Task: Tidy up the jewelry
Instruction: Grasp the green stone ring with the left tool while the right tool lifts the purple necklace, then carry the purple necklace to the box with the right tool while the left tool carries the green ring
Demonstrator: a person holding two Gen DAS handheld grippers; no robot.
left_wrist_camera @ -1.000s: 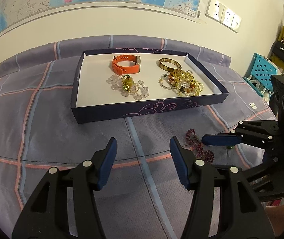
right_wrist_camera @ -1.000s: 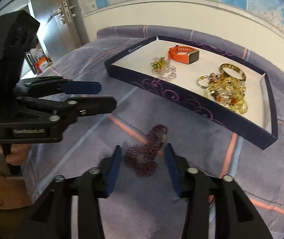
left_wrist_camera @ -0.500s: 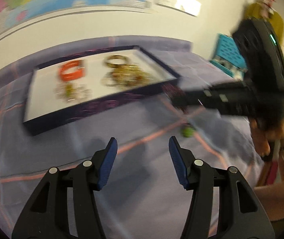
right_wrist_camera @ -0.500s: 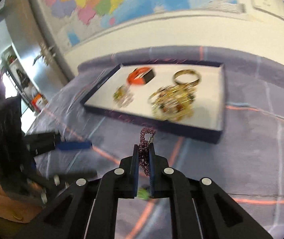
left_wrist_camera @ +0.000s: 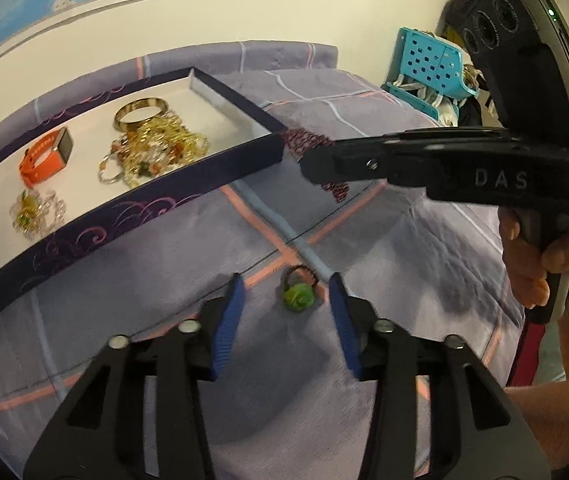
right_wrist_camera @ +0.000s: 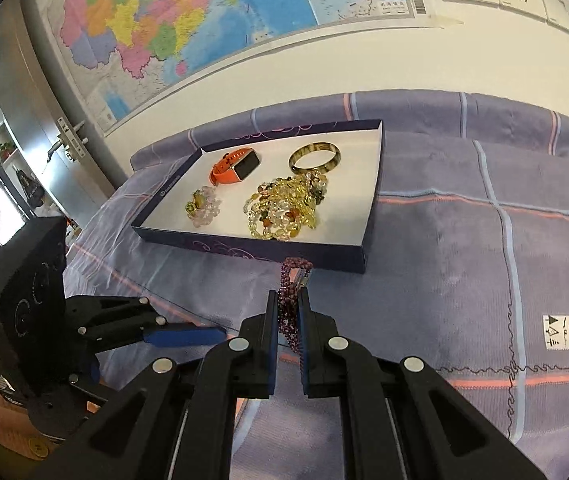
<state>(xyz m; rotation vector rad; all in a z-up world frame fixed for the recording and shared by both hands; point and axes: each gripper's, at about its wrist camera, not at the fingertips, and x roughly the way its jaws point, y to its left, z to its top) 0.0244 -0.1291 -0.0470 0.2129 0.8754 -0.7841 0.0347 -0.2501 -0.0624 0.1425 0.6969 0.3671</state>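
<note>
Right hand-held gripper (right_wrist_camera: 286, 312) clamping purple bracelet (right_wrist_camera: 290, 300)

One tray (right_wrist_camera: 370, 204), one orange watch (right_wrist_camera: 234, 166), one bangle (right_wrist_camera: 315, 156), one green ring (left_wrist_camera: 299, 295), one purple bracelet (right_wrist_camera: 290, 300).

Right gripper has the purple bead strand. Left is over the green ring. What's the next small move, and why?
Probably finish closing the left gripper on the green ring: its jaws are closing, the ring lies between them on the bedspread, untouched. The right gripper already clamps the purple bead strand short of the tray.

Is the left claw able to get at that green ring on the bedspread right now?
Probably yes: the green ring lies bare on the bedspread between the closing left claw pads, nothing covering it.
</note>
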